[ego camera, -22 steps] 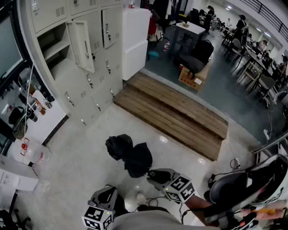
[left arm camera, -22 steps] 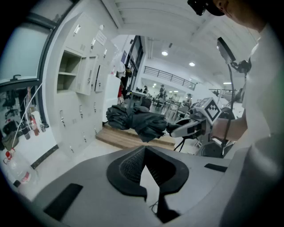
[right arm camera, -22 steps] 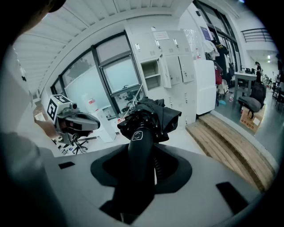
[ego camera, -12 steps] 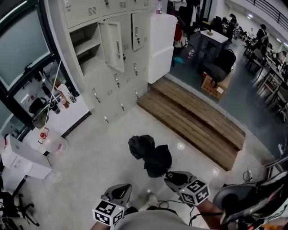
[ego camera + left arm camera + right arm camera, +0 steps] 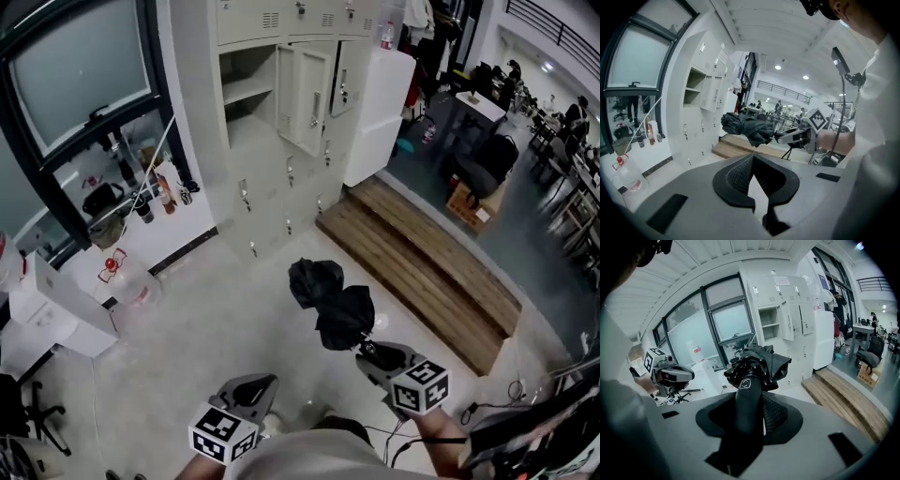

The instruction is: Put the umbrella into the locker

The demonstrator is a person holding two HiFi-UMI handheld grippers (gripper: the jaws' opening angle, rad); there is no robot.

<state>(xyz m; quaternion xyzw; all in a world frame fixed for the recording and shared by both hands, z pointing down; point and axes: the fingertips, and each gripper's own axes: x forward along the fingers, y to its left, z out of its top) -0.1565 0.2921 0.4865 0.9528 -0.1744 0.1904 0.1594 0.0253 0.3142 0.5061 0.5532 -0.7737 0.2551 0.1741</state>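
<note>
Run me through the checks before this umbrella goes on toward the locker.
1. Grip: right gripper is closed on the umbrella by its handle: ok.
2. Canopy bundled tight: not ok, the fabric hangs loose.
3. Open locker compartment ahead, its door swung aside: ok.
4. Room deep inside that compartment: cannot tell.
5. Wooden step lies off to the right, not on the line to the lockers: ok.
6. Left gripper has nothing between its jaws: ok.

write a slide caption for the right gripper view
Right tool gripping a folded black umbrella by its handle, with the open locker ahead.
</note>
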